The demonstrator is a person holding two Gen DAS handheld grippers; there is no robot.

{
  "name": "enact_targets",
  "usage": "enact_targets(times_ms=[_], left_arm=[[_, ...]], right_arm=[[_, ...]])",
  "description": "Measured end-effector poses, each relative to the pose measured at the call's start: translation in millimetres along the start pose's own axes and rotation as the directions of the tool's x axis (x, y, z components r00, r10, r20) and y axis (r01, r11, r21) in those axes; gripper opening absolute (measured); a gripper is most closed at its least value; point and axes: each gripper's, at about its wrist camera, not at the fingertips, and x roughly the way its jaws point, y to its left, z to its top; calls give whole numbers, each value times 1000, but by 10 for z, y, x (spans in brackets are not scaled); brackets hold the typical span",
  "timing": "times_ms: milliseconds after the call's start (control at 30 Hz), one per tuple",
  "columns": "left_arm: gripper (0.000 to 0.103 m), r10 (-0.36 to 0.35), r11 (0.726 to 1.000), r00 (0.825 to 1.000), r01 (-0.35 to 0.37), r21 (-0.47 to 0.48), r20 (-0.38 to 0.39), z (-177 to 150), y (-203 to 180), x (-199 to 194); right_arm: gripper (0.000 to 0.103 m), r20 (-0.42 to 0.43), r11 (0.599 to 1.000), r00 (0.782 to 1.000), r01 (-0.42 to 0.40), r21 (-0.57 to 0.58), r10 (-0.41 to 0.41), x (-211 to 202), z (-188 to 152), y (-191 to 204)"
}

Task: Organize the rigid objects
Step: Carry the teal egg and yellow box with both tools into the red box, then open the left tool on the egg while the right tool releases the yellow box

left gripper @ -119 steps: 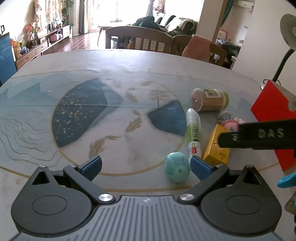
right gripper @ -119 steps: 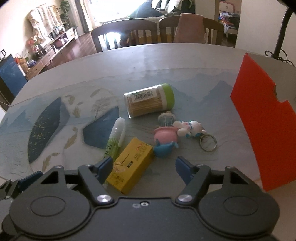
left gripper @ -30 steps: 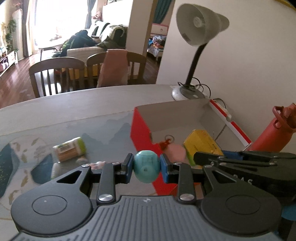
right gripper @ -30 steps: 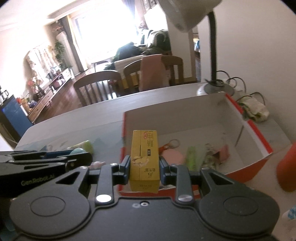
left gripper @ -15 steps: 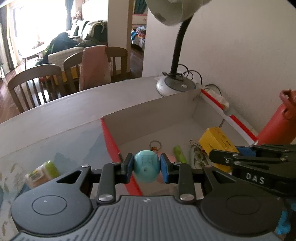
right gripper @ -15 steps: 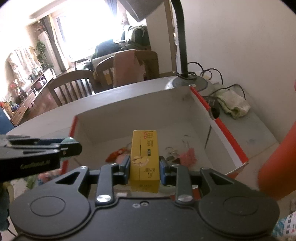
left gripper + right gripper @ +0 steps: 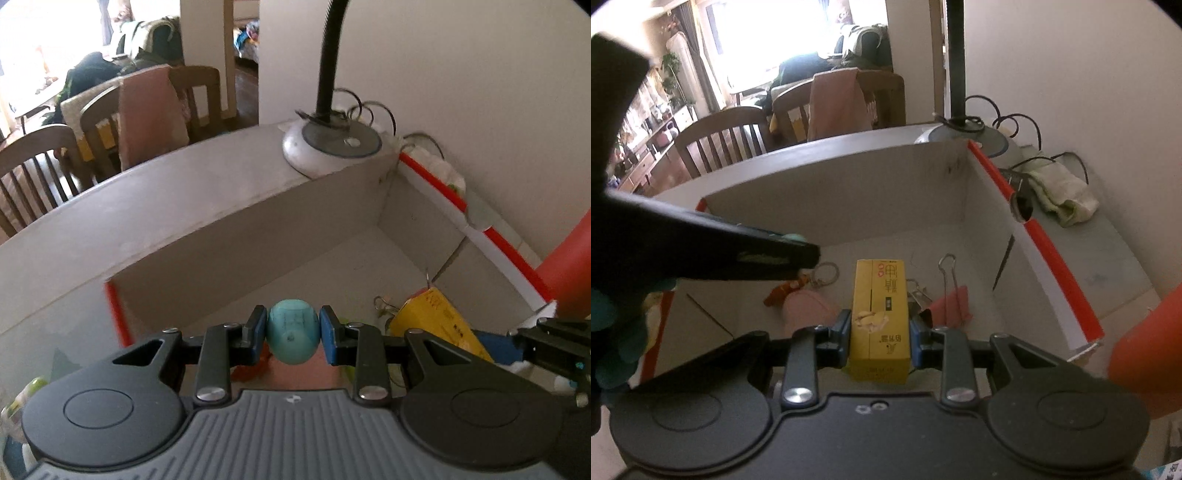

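Note:
My left gripper (image 7: 292, 338) is shut on a teal egg-shaped toy (image 7: 293, 336) and holds it over the near left part of the red-and-white cardboard box (image 7: 258, 221). My right gripper (image 7: 880, 338) is shut on a yellow carton (image 7: 881, 314) and holds it above the box floor (image 7: 905, 240). In the left wrist view the yellow carton (image 7: 439, 325) and the right gripper (image 7: 554, 343) show at the right. In the right wrist view the left gripper (image 7: 809, 253) crosses from the left.
Inside the box lie a pink pouch with a keyring (image 7: 807, 306), a pink binder clip (image 7: 951, 302) and metal clips (image 7: 918, 291). A desk lamp base (image 7: 332, 147) stands behind the box. An orange bottle (image 7: 1148, 350) is at the right. A cloth (image 7: 1060, 192) lies by the wall.
Both grippers have moved forward and lower over the box, still holding the toy and the carton. The box fills more of both views.

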Motion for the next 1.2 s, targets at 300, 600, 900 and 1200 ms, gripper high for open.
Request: enact_targets(times_ms=[300, 600, 900, 1200], left_arm=[[31, 23, 999, 994, -19, 45, -103, 109, -124, 438], [31, 21, 999, 977, -15, 30, -213, 113, -163, 694], [31, -20, 1000, 975, 18, -14, -221, 90, -145, 685], [31, -21, 1000, 988, 18, -18, -152, 74, -106, 356]], right_arm=[[29, -46, 1000, 999, 10, -12, -11, 199, -16, 42], [30, -63, 1000, 998, 10, -24, -11, 249, -25, 64], [34, -64, 1000, 998, -4, -3, 4, 217, 8, 17], [41, -45, 1000, 999, -11, 13, 12, 78, -6, 5]])
